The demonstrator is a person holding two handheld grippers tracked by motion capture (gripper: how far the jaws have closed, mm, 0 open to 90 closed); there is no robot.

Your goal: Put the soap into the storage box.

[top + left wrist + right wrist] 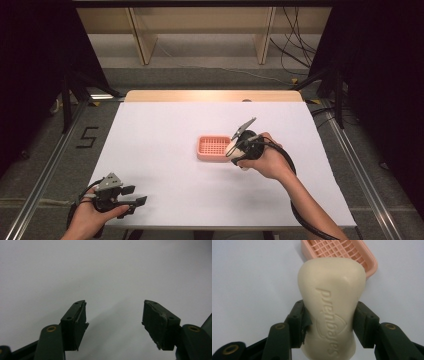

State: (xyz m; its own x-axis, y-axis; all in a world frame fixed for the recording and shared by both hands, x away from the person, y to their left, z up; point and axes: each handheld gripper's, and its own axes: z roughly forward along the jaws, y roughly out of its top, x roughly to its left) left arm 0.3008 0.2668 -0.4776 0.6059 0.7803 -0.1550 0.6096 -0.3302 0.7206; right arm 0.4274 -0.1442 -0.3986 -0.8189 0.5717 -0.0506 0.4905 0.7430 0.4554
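At center-right of the high view, your right tongs (329,322) clamp the soap bar (332,302) beside the pink soap dish (214,148); setting it in remains. Your left tongs (115,325) gape empty, lower left.

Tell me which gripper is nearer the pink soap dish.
Right. The right gripper, shut on a soap bar, is at the pink soap dish's right edge. The left gripper sits open near the table's front-left corner, far away.
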